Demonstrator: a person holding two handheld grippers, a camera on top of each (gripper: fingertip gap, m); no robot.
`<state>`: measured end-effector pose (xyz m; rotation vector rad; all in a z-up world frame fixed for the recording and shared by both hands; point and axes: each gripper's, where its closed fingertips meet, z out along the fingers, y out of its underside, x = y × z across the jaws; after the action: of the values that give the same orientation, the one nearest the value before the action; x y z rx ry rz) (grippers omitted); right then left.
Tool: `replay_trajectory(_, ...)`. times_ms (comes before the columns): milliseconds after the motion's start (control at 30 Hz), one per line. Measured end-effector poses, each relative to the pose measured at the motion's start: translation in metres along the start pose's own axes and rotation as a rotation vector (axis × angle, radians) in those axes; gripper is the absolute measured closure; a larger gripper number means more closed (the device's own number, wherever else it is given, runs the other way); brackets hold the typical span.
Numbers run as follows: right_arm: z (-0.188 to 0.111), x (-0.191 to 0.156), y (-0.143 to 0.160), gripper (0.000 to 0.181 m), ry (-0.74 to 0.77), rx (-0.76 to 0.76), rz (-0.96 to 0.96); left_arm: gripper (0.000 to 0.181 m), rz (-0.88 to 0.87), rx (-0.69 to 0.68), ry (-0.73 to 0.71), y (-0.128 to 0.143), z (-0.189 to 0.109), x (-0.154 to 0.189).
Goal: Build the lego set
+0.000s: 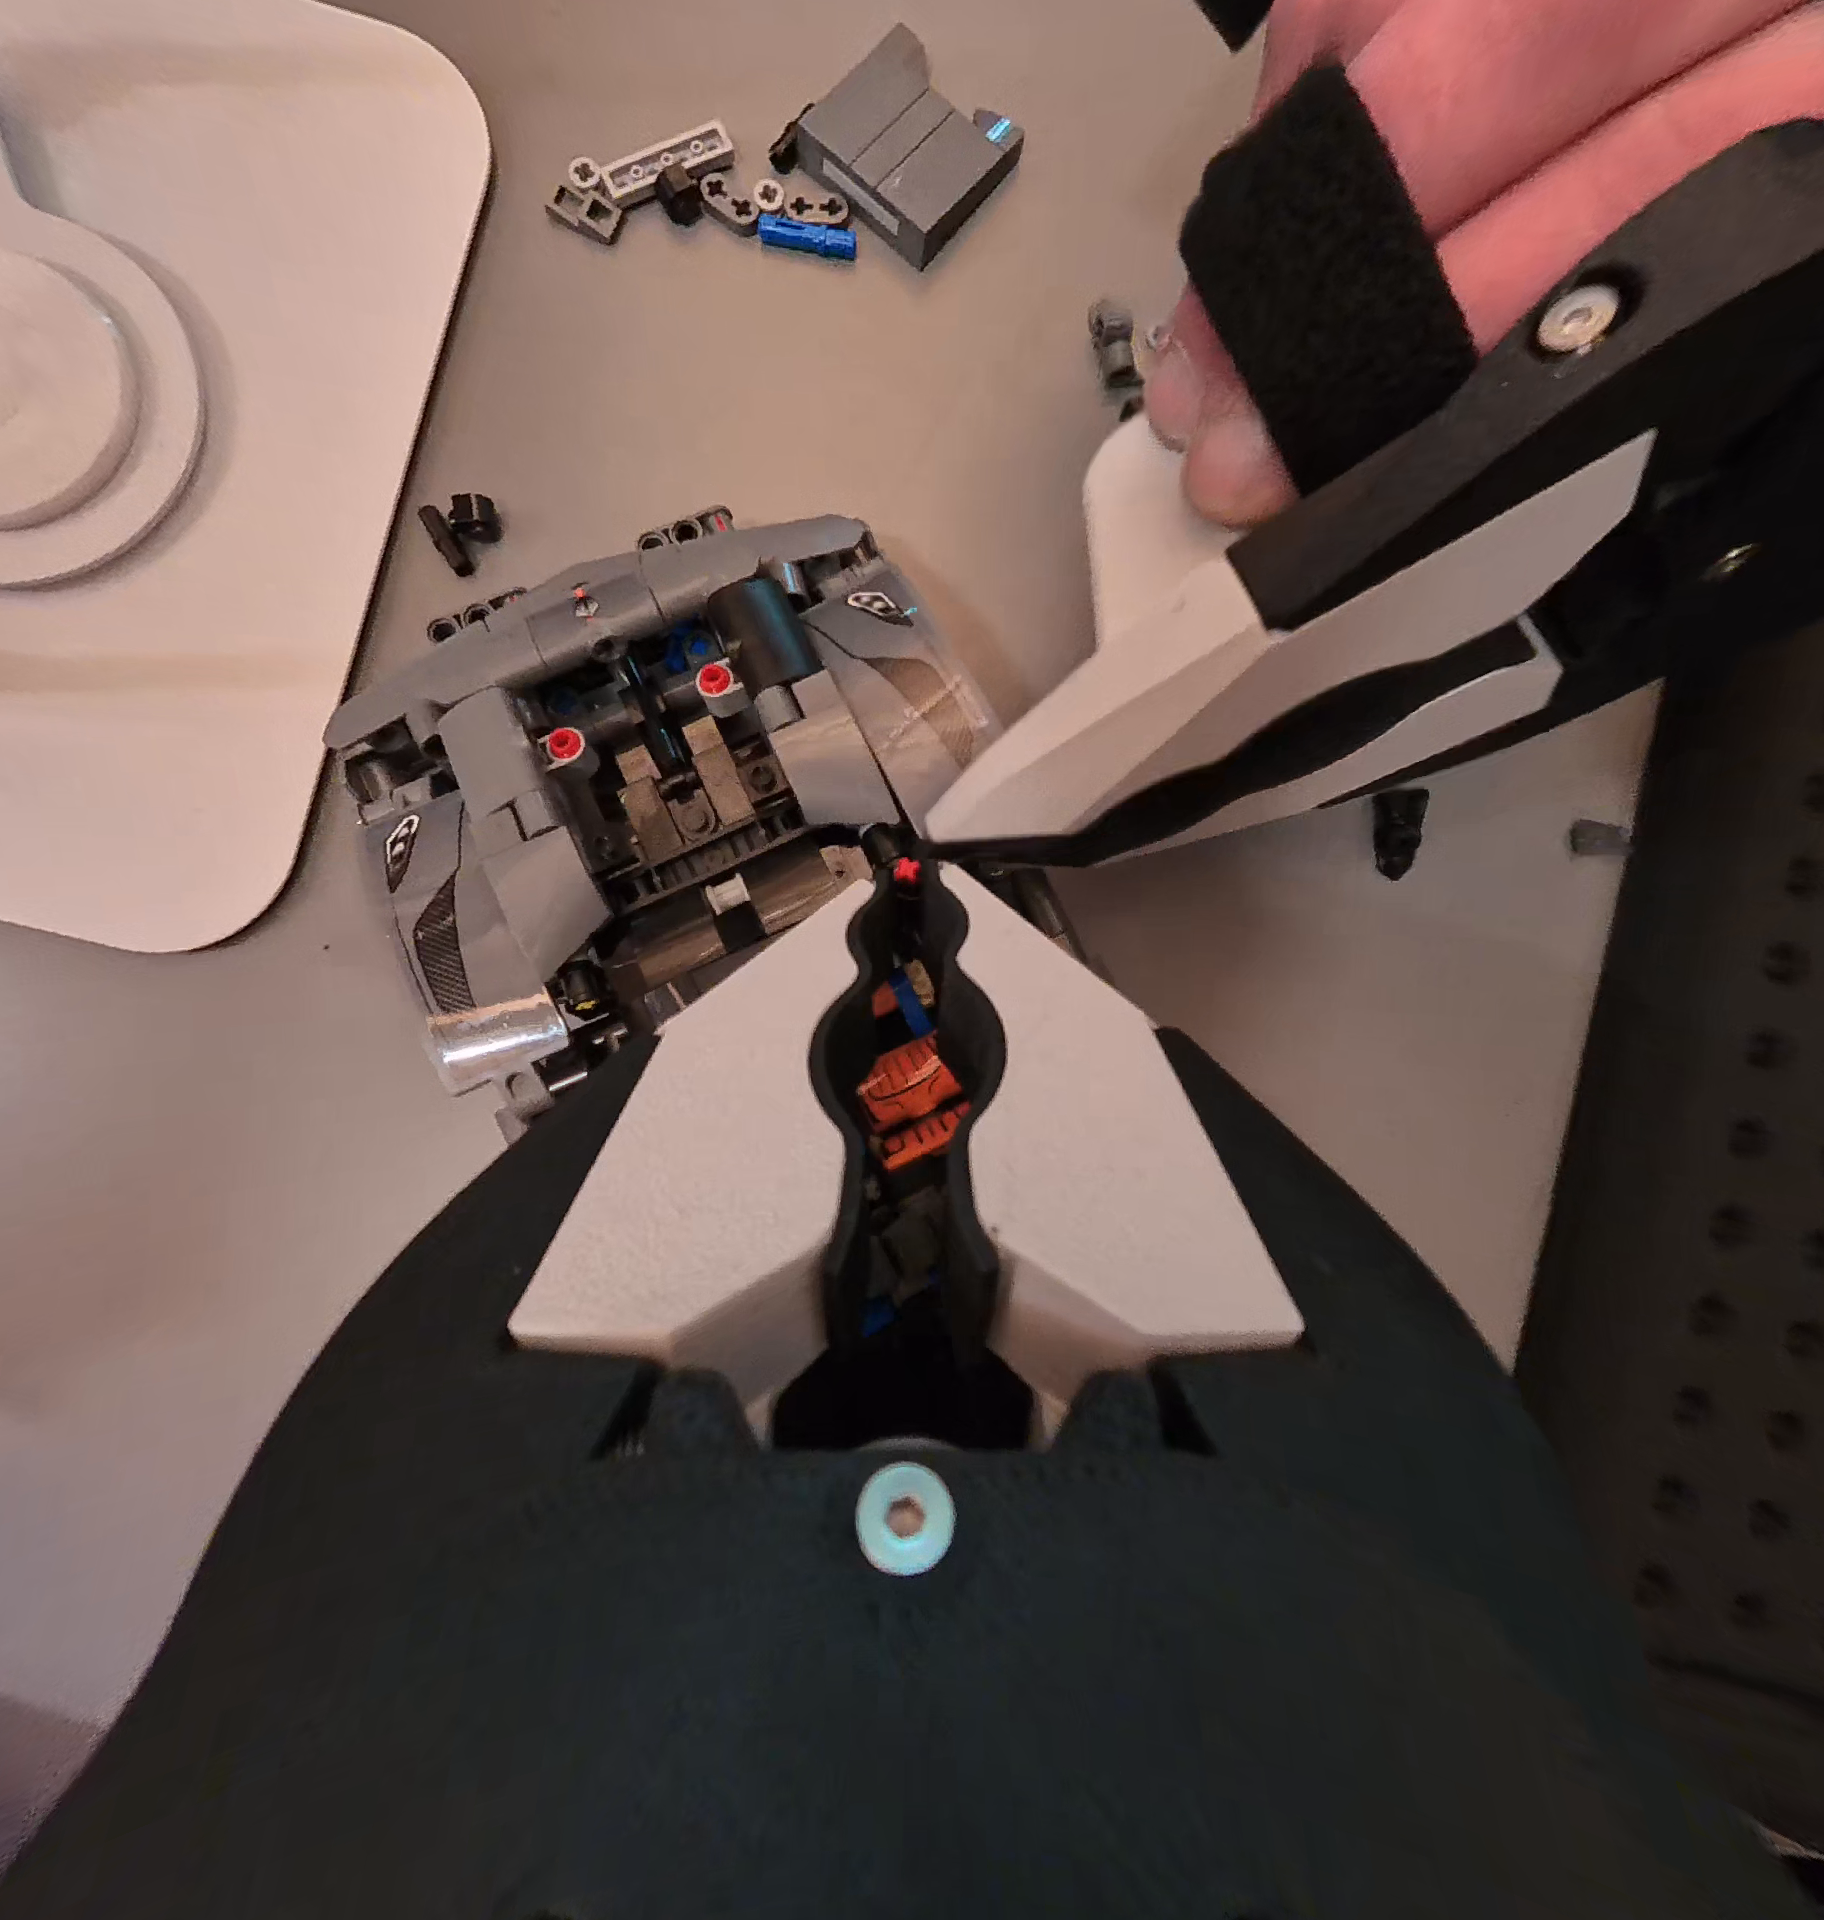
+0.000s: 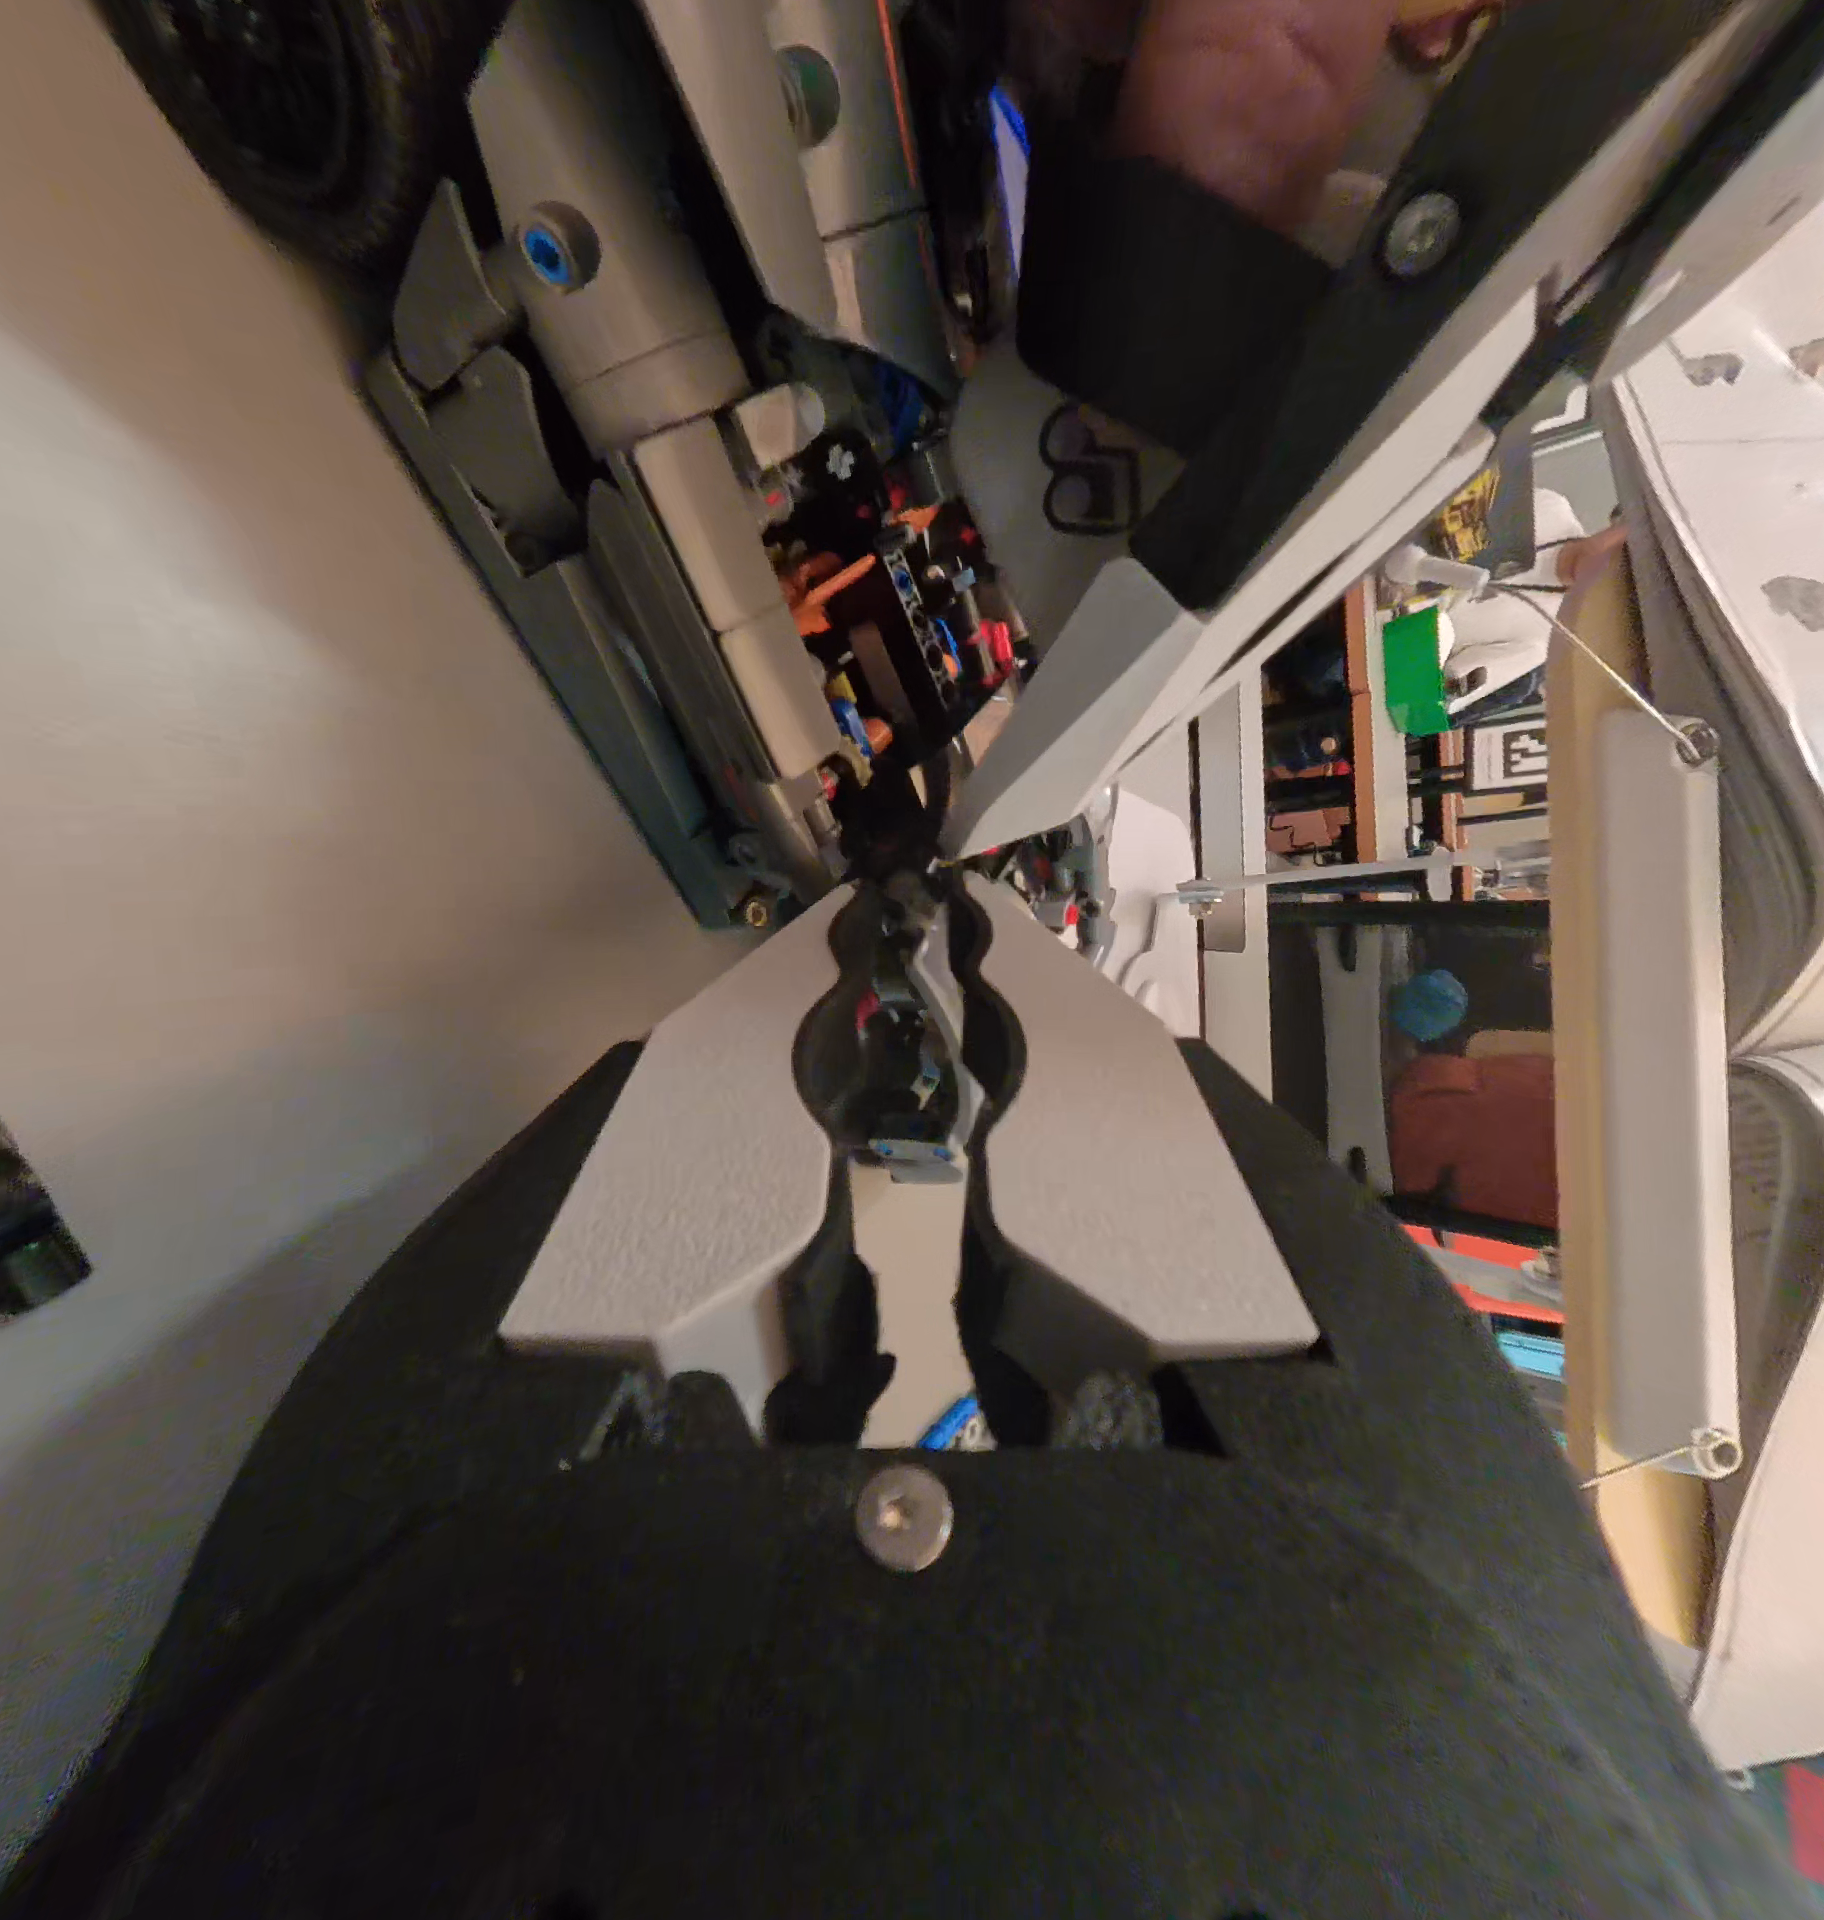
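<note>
I have the grey lego car (image 1: pixel 617 790) lying on the table just ahead of my left gripper (image 1: pixel 903 883), and the join I'm working sits at its near right corner, where a small black piece with a red tip (image 1: pixel 900 864) stands right at my fingertips. My left jaws are drawn narrow there, though I cannot tell whether they grip that piece or only press the car. My right gripper (image 1: pixel 939 831) comes in from the right, its jaws nearly shut with their tips touching the same spot, so both tools meet at one point; its own view is too cluttered to show a grip. In my judgement the piece's long axis runs along my left fingers, toward the car. Beyond the car lie loose parts: a blue pin (image 1: pixel 806 237), small grey connectors (image 1: pixel 669 171) and a grey block assembly (image 1: pixel 908 156). No containers show.
</note>
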<state>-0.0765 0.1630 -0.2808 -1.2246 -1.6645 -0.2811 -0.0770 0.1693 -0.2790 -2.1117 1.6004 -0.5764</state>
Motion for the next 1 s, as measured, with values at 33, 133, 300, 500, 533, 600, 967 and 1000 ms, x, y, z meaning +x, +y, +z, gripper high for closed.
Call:
replay_trajectory(33,0.0,0.002,0.001,0.164,-0.002,0.004,0.013,0.181,-0.002,0.001,0.0,0.0,0.0,0.0)
replay_trajectory(133,0.001,-0.001,0.002,0.164,-0.035,0.021,0.02,0.181,0.004,-0.002,0.007,0.0,0.001,0.002)
replay_trajectory(300,0.003,0.003,0.004,0.156,-0.057,0.018,0.096,0.181,0.003,-0.006,-0.002,0.0,0.002,0.001)
replay_trajectory(500,0.007,0.002,0.006,0.162,-0.079,-0.008,0.178,0.181,0.007,-0.004,-0.027,0.0,0.002,-0.002)
replay_trajectory(533,0.008,0.003,0.006,0.162,-0.081,-0.011,0.188,0.181,-0.001,-0.002,-0.028,0.0,0.002,-0.003)
replay_trajectory(600,0.007,0.002,0.006,0.162,-0.083,-0.01,0.172,0.181,0.0,-0.003,-0.02,0.0,0.002,-0.002)
replay_trajectory(967,-0.034,0.046,0.027,0.147,-0.143,0.151,0.357,0.149,0.053,0.109,-0.177,-0.019,-0.048,-0.012)
replay_trajectory(1000,-0.038,0.051,0.034,0.144,-0.159,0.163,0.41,0.146,0.047,0.12,-0.186,-0.019,-0.056,-0.009)
